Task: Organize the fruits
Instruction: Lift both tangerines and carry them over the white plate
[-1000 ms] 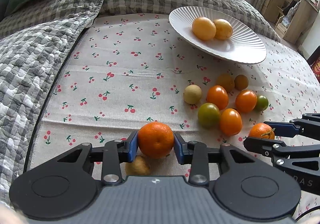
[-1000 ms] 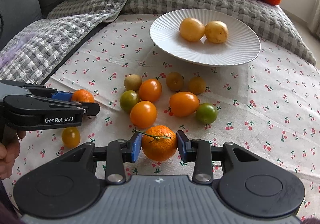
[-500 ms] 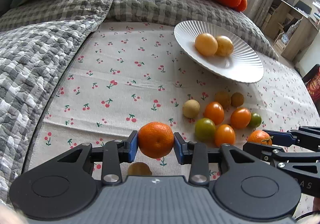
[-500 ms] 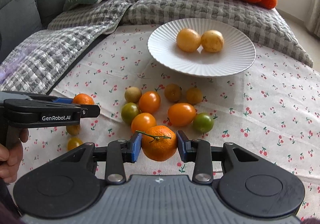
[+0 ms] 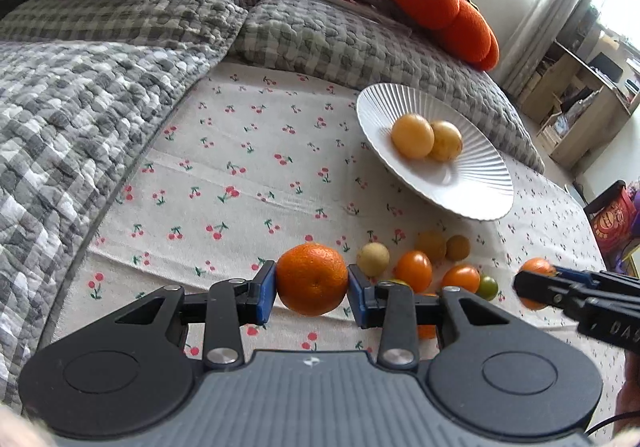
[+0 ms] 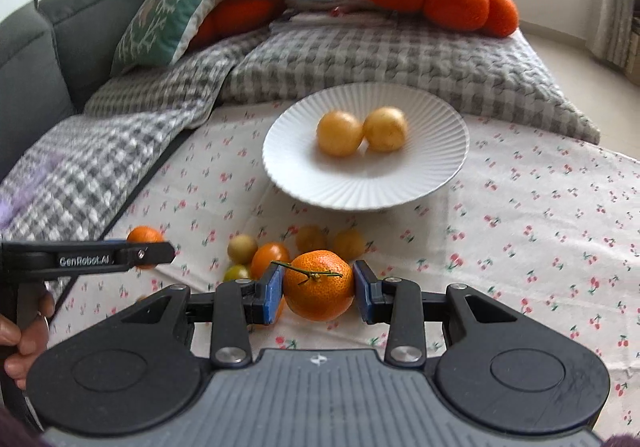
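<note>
Plate (image 6: 432,183): two yellow fruits (image 6: 362,131) aboard. Left gripper (image 5: 312,293) clamps one mandarin (image 5: 312,279), right gripper (image 6: 319,293) a stemmed mandarin (image 6: 319,289), both aloft. We count several loose small fruits (image 5: 416,271) on the cloth (image 5: 240,183), unsorted.

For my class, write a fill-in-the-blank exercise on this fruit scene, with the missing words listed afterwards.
1. The white plate holds ____ yellow fruits.
2. The left hand-held gripper grips a ____.
3. The mandarin in the right hand-held gripper has a green ____ on top.
4. The cloth under the plate is printed with ____.

Missing words: two; mandarin; stem; cherries
</note>
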Demonstrator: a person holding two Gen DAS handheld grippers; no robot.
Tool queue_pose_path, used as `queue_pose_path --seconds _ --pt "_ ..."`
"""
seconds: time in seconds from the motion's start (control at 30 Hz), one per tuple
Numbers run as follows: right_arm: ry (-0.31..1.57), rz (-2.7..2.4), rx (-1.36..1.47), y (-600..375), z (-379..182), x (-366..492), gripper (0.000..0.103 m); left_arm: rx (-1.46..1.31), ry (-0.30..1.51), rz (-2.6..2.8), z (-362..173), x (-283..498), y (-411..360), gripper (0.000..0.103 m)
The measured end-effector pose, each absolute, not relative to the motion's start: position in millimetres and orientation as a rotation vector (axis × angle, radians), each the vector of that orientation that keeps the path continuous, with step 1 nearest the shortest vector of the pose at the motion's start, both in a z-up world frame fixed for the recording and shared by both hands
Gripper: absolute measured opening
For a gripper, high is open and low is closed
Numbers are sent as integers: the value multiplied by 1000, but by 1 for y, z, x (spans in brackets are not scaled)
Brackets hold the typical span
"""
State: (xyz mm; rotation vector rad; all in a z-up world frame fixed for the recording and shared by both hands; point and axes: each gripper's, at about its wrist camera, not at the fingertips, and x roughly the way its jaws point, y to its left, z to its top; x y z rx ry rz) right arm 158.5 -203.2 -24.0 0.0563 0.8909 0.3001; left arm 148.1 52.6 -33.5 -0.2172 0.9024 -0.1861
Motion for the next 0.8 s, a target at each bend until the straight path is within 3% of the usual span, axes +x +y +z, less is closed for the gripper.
queue_pose_path --seconds 0.8 --pt "811 212 176 -248 -21 209 34 20 696 -331 -14 181 -30 30"
